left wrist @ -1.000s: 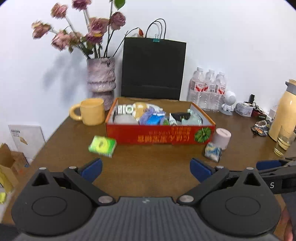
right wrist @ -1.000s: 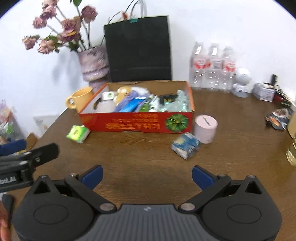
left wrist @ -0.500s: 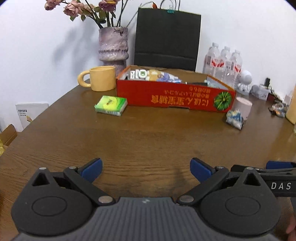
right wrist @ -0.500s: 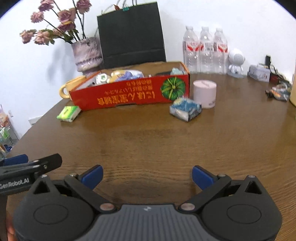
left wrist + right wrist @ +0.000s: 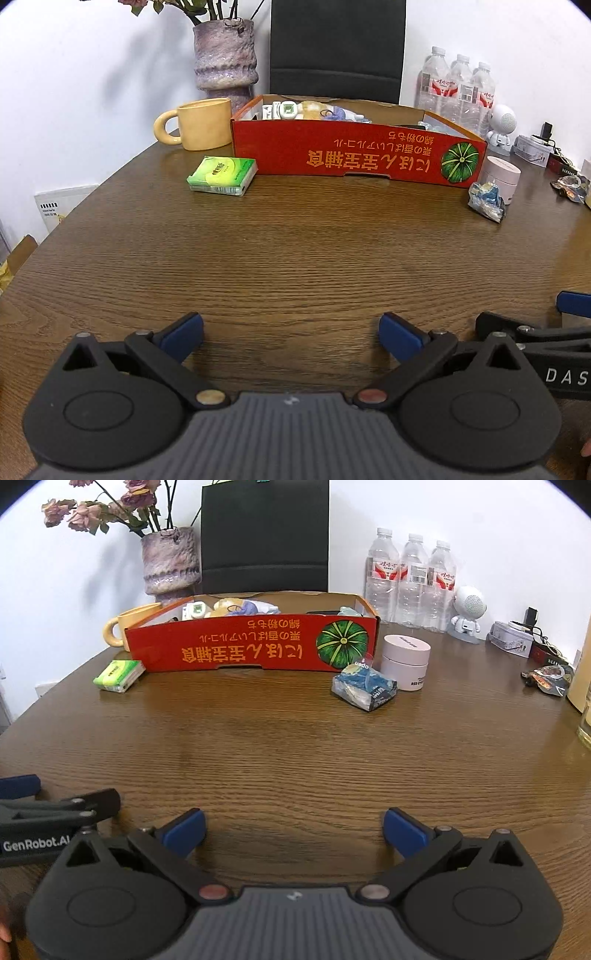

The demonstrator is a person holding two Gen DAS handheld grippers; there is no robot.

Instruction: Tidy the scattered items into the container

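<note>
Red cardboard box (image 5: 354, 157), partly filled, sits well ahead of both grippers; green tissue pack (image 5: 222, 174) front-left, blue wrapper (image 5: 364, 686) front-right. Left gripper (image 5: 291, 332) and right gripper (image 5: 293, 829) low over table (image 5: 295, 258), jaws spread, empty.

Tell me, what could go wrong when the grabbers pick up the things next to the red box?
1. The blue packet lies right against the pink jar, so the open right gripper might bump the jar while grabbing it.
2. The green tissue pack sits close to the yellow mug and the red box; the open left gripper could nudge either.
3. The box already looks full, so added things might slide off.
</note>
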